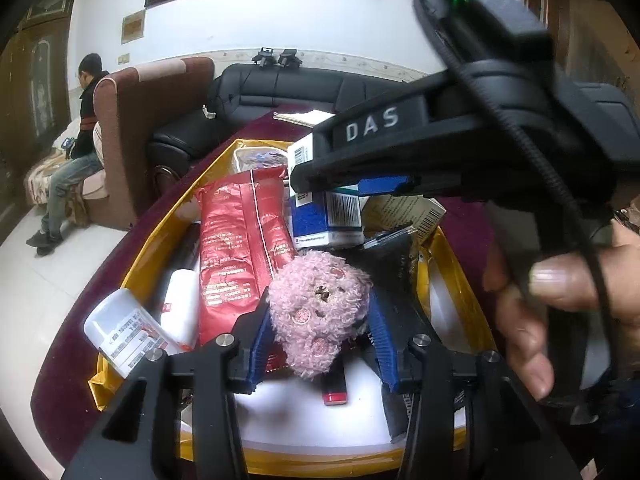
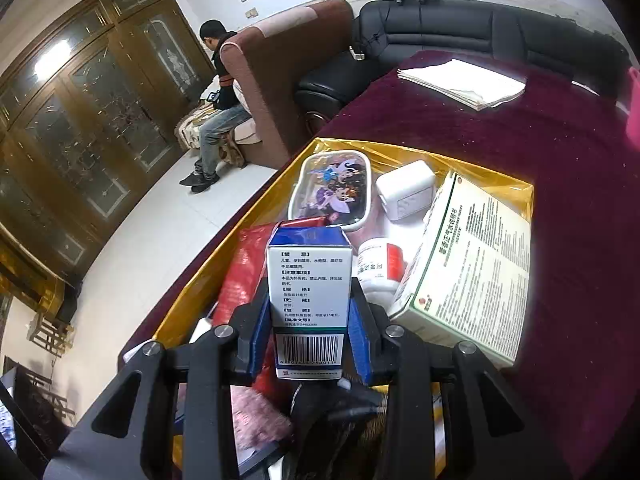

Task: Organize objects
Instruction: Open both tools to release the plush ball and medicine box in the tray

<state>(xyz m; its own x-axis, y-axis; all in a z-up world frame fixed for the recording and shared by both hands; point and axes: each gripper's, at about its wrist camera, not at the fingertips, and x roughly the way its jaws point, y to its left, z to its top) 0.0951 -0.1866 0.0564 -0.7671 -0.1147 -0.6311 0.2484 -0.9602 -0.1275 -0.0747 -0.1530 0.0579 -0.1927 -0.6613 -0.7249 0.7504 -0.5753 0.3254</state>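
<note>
Two grippers are working over the yellow tray point(image 2: 516, 194): right gripper point(image 2: 310, 336) fingers are clamping the medicine box point(image 2: 308, 280), left gripper point(image 1: 318, 344) fingers are straddling the pink plush toy point(image 1: 316, 312), seemingly pinching it, so each should be lifting straight up, slowly.

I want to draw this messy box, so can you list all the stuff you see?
tray: 1, yellow, on the dark red tablecloth
plush toy: 1, pink, between the left tongs
small carton: 1, blue and white, gripped by the right tongs
snack bag: 1, red, lying in the tray
pill bottles: at least 3, white; one leans at the tray's left edge
cartoon case: 1, white-rimmed, far end of the tray
charger: 1, white, beside the case
big medicine box: 1, white and green, right side of the tray
folded paper: 1, white, on the tablecloth
sofa: 1, black, behind the table
seated man: 1, background
left tongs: blue pads
right tongs: blue pads
hand: 1, holding the right tongs
</note>
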